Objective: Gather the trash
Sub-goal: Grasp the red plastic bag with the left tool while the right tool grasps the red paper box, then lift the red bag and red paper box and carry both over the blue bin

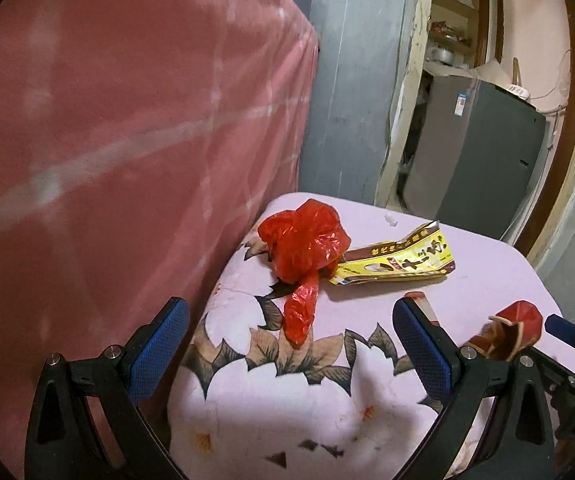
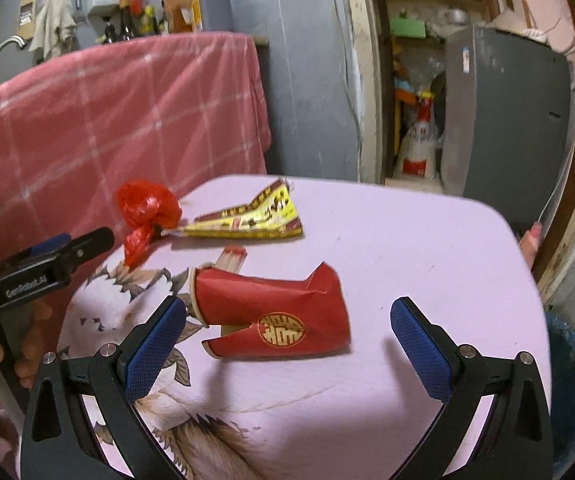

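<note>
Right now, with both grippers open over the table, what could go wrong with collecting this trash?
The crushed red paper cup lies flattened on the table; the right gripper may slide over it. The red plastic bag overlaps the yellow wrapper, so the left gripper could drag both. A small stick bundle touching the cup might get knocked away.

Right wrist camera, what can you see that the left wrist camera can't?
Only the right wrist view shows the gold emblem on the crushed red paper cup, the big dark bottle behind the pink checked cloth, and a blue bin beside the table. Only the left wrist view shows the white scrap near the table's far edge. Both show the red plastic bag, the yellow snack wrapper, the floral tablecloth and the grey fridge. Both grippers are open.
</note>
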`<state>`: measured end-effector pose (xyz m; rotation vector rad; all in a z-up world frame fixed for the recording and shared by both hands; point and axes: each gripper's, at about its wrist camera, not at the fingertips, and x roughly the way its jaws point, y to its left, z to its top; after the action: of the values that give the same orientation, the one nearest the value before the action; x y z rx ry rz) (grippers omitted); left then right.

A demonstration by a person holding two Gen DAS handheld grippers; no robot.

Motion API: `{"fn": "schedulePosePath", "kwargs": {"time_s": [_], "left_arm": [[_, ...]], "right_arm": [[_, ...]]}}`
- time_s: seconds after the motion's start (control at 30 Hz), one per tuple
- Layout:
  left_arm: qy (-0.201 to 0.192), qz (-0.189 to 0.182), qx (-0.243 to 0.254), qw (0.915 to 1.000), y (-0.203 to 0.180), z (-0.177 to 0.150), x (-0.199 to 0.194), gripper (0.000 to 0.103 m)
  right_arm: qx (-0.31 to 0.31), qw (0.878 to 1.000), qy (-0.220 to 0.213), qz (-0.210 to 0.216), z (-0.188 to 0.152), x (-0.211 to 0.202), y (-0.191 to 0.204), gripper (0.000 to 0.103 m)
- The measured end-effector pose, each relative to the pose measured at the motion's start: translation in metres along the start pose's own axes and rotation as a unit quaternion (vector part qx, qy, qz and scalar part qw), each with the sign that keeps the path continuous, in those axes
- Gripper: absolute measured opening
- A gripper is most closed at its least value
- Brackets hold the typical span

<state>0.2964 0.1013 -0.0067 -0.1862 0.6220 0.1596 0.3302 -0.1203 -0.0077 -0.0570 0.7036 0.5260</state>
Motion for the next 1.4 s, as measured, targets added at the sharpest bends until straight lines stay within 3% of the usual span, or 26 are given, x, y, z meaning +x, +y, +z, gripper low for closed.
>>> {"fn": "schedulePosePath", "kwargs": {"time_s": [0.23, 0.53, 0.7, 0.87, 1.0, 1.4], "left_arm": [[0.034, -0.02, -0.019, 0.999, 0.01, 0.006, 0.016, 0.088], [0.083, -0.025, -0.029, 0.9958, 0.016, 0.01, 0.035, 0.056], [0.095, -0.028, -0.038, 0.9944, 0.021, 0.009, 0.038, 0.032], [0.091, -0.034, -0.033, 0.9948, 0.023, 0.01, 0.032, 0.014], [0.08, -0.036, -0.024, 0.9958, 0.018, 0.008, 0.026, 0.008], [0.047, -0.057, -0.006, 0.9972, -0.005, -0.012, -0.012, 0.006]], "right_arm": [[-0.005, 0.999, 0.032, -0.011, 0.006, 0.019, 0.005, 0.103], [0.007, 0.998, 0.053, -0.02, 0.006, 0.029, 0.0, 0.103], [0.013, 0.998, 0.052, -0.023, 0.006, 0.028, -0.002, 0.102], [0.021, 0.998, 0.054, -0.019, 0.005, 0.028, -0.004, 0.089], [0.028, 0.998, 0.053, -0.016, 0.004, 0.026, -0.006, 0.087], [0.036, 0.999, 0.026, -0.023, 0.0, 0.011, -0.011, 0.087]]}}
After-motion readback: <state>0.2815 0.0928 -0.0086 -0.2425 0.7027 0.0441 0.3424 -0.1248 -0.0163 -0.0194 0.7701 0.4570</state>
